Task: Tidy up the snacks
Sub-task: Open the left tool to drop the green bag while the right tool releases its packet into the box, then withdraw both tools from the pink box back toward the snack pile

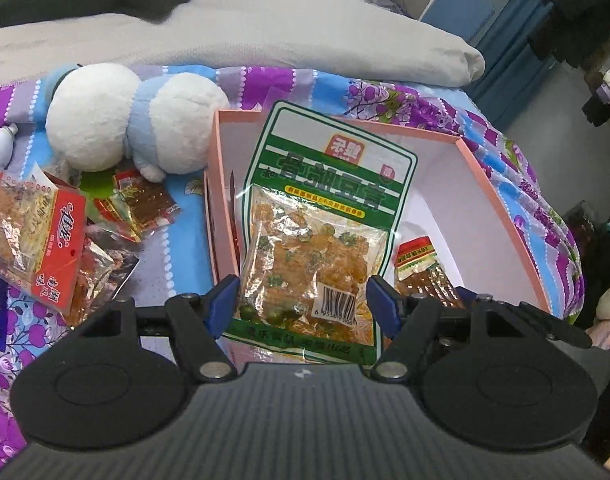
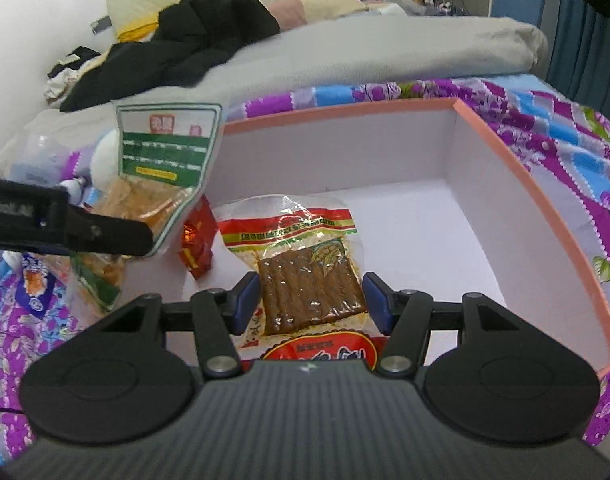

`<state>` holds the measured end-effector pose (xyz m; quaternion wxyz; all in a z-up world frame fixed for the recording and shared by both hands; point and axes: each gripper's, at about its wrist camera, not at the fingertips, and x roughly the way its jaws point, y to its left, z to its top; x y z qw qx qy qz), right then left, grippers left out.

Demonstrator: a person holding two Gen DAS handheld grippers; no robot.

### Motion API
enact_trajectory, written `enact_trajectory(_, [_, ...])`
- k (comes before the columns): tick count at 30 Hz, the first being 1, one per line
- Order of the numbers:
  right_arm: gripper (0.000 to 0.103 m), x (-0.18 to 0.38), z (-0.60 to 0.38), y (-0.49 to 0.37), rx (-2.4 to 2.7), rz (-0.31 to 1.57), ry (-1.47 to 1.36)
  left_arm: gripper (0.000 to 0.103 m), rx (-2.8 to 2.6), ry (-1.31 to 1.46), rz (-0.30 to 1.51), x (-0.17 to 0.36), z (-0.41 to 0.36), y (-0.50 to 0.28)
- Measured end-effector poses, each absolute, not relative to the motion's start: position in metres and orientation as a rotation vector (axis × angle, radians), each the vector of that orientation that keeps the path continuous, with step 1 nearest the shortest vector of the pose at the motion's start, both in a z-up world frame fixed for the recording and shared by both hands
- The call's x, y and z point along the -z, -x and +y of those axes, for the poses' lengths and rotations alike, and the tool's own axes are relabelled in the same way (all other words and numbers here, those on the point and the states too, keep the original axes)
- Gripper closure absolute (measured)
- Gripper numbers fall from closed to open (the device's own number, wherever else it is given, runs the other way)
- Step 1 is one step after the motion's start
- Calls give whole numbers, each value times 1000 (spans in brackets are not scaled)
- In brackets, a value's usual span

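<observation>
Holding packets over the pink box [image 2: 505, 152], we grip the green snack bag [image 1: 317, 240] with the left gripper [image 1: 305, 304] and the brown-strip packet [image 2: 309, 280] with the right gripper [image 2: 311, 300].

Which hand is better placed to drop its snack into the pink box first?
Probably the right. Its tongs hold the brown-stick packet low over the pink cardboard box floor; the left tongs hold the green-bordered bag higher, near the box's edge.
</observation>
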<state>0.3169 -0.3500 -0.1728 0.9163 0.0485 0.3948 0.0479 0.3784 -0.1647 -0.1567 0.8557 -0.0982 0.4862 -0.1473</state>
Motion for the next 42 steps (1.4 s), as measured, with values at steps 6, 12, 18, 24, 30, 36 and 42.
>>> enact_trajectory(6, [31, 178, -351, -320, -112, 835, -106, 17, 284, 177, 1018, 156, -158, -379])
enact_trajectory(12, [31, 167, -351, -308, -94, 800, -138, 16, 310, 186, 965, 132, -151, -361])
enact_trajectory(18, [31, 140, -342, -285, -106, 738, -129, 16, 321, 181, 904, 102, -141, -324])
enact_trajectory(24, [31, 115, -329, -258, -130, 679, -122, 16, 298, 194, 842, 75, -120, -285])
enact_trajectory(30, [31, 96, -315, -227, -158, 625, -122, 16, 276, 197, 800, 58, -92, -247])
enact_trajectory(36, [31, 82, -298, -201, -189, 584, -113, 16, 260, 201, 748, 45, -73, -209])
enact_trajectory(42, [31, 73, -282, -177, -217, 554, -118, 16, 245, 203, 722, 35, -53, -179])
